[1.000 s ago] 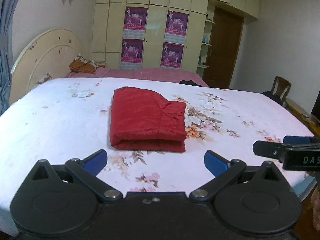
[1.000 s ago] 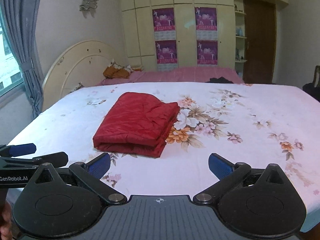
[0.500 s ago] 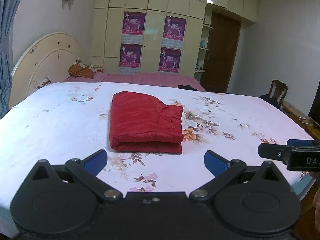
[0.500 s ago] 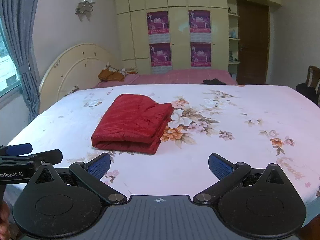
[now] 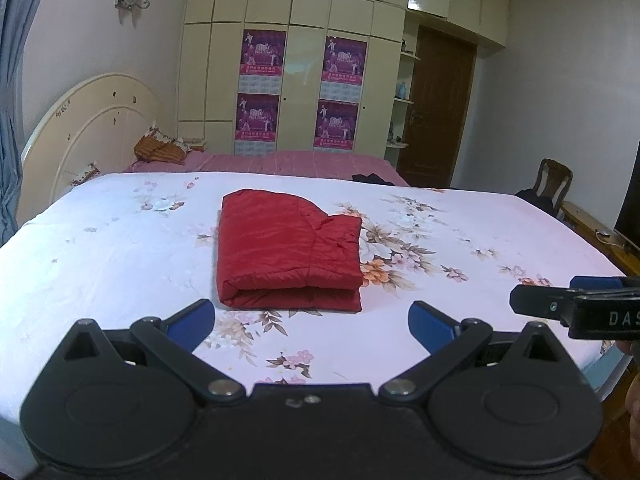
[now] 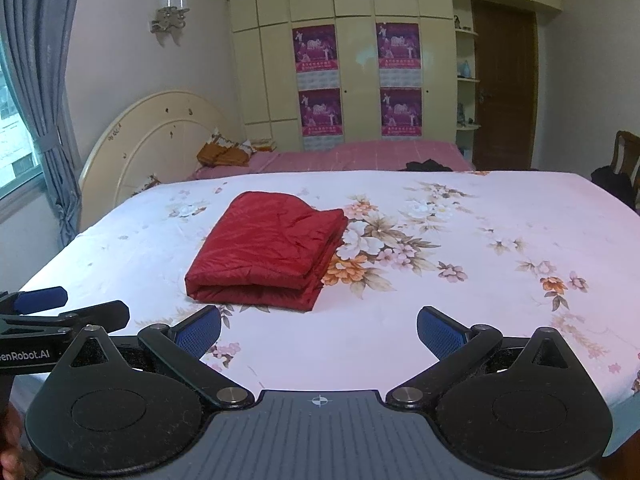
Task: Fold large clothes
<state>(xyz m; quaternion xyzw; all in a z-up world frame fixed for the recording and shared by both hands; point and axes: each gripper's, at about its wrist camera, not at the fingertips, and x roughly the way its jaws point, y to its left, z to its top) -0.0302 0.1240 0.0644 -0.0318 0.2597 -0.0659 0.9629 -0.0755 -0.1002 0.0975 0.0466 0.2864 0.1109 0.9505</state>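
A folded red quilted garment point(image 5: 288, 254) lies on the floral bedsheet point(image 5: 460, 320), beyond both wide-open, empty grippers, left gripper point(image 5: 311, 322) and right gripper point(image 6: 319, 330), held level.

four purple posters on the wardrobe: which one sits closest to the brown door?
The upper right poster, on the wardrobe panel next to the shelf niche beside the brown door. The lower right poster shares that panel but sits below; the left pair hang a panel farther away.

I see a plain red garment point(image 5: 288, 252) on my white bed sheet point(image 5: 100, 264) patterned with pink and orange flowers; tool pads point(image 6: 198, 330) are blue.
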